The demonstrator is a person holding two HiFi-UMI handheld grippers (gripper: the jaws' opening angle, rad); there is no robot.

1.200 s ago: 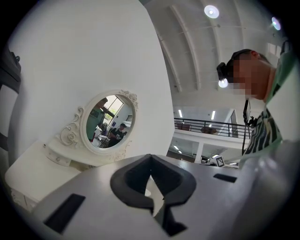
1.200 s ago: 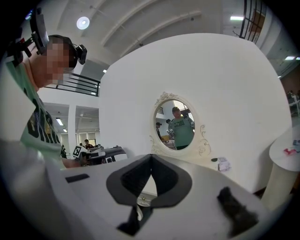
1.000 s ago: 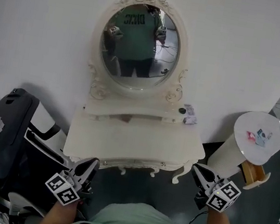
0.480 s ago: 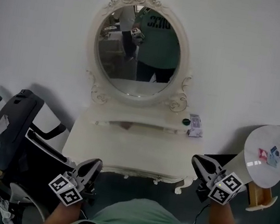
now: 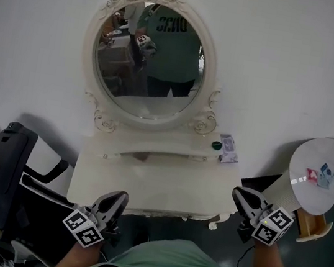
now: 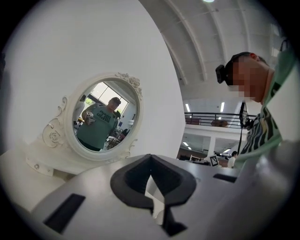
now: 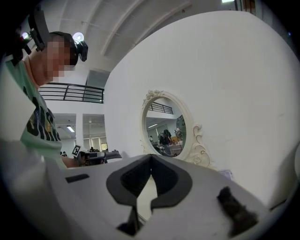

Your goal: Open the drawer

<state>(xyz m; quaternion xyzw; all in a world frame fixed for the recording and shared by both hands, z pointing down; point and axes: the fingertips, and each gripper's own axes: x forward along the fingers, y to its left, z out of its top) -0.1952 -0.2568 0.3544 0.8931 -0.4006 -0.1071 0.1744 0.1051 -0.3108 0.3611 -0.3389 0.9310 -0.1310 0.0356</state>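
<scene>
Left gripper (image 5: 114, 200) at seven o'clock, right gripper (image 5: 243, 200) at four, are both hovering closed, empty; drawer (image 5: 154, 211) not yet touched.

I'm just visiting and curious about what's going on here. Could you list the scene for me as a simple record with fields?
Furniture: white dressing table with oval mirror, against a white wall
Drawer: none pulled out
Left gripper: shut, empty, near the table's front left corner
Right gripper: shut, empty, off the front right corner
Beside: round white side table on the right
</scene>
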